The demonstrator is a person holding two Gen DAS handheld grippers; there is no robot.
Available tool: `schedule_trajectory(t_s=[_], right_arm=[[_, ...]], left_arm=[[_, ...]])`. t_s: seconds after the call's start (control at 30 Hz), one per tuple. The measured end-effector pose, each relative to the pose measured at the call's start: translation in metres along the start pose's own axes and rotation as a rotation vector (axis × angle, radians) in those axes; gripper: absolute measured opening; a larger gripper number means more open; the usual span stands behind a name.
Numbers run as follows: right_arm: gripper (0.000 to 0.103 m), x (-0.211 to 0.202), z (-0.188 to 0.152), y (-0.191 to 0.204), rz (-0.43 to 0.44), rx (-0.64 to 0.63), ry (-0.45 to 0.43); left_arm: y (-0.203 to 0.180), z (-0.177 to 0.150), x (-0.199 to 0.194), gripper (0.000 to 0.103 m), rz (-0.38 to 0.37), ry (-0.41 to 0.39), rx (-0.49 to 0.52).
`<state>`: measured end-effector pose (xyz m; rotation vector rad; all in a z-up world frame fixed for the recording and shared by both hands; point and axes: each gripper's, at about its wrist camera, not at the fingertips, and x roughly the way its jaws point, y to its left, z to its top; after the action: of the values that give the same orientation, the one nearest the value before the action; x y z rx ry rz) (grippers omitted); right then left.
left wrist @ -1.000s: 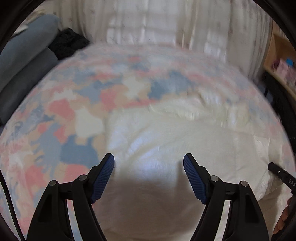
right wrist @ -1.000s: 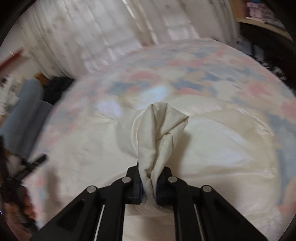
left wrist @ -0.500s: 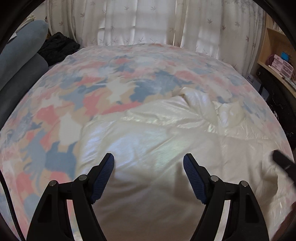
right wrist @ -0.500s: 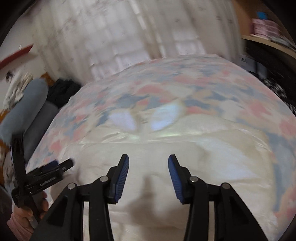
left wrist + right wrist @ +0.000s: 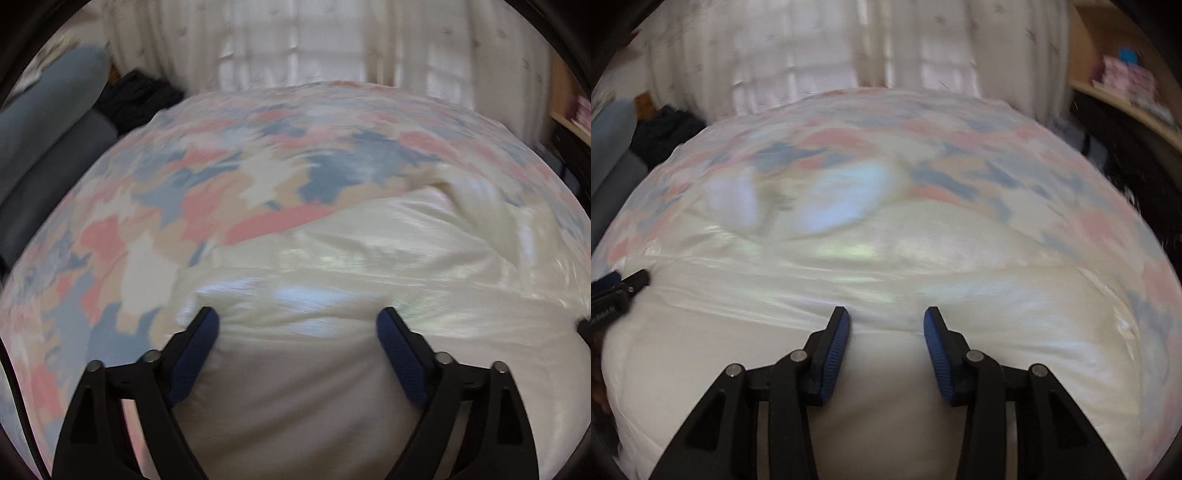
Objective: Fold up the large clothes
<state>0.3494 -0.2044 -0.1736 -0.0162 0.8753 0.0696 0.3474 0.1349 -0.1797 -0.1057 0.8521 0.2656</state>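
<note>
A: Cream garment (image 5: 332, 369) where?
B: Spread over the near part of the bed (image 5: 258, 173), on top of the patterned bedspread (image 5: 155, 236) in pink, blue and tan. Shiny, creased, bunched into a raised fold (image 5: 476, 206) toward its far right edge in the left wrist view.
A: And in the right wrist view?
B: Same garment (image 5: 886, 280), filling the near half of the bed (image 5: 997, 147); two pale, bluish patches at its far edge, too blurred to identify.
A: Left gripper (image 5: 297, 321)?
B: Just above the garment's left part, jaws opening and already very wide. Nothing between the blue pads (image 5: 192, 354) but cloth lying below; no grip visible.
A: Right gripper (image 5: 886, 323)?
B: Over the garment's near middle, jaws partly apart, pads (image 5: 834, 354) clear of the fabric, nothing held. Seen again as a dark tip (image 5: 583, 328) at the right edge of the left wrist view.
A: Left gripper from the right side?
B: Black and blue tip (image 5: 617, 284) at the left edge, above the garment's left border.
A: Around the bed?
B: Pale curtains (image 5: 314, 44) beyond its far end, a dark bundle (image 5: 136, 96) and grey cushions (image 5: 48, 110) at its far left, a wooden shelf (image 5: 1126, 96) with pink boxes to its right.
</note>
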Motion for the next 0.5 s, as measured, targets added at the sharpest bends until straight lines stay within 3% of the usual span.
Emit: schedule_trajectory(t_s=[0.13, 0.27, 0.5], right_arm=[[0.059, -0.004, -0.005, -0.018, -0.007, 0.021, -0.003], [0.061, -0.015, -0.002, -0.013, -0.036, 0.025, 0.011], [0.061, -0.072, -0.011, 0.007, 0.090, 0.048, -0.053]], left_arm=[[0.014, 0.000, 0.008, 0.099, -0.032, 0.044, -0.051], [0.015, 0.000, -0.007, 0.099, -0.028, 0.049, -0.012], [0.018, -0.021, -0.069, 0.099, -0.070, -0.001, 0.030]])
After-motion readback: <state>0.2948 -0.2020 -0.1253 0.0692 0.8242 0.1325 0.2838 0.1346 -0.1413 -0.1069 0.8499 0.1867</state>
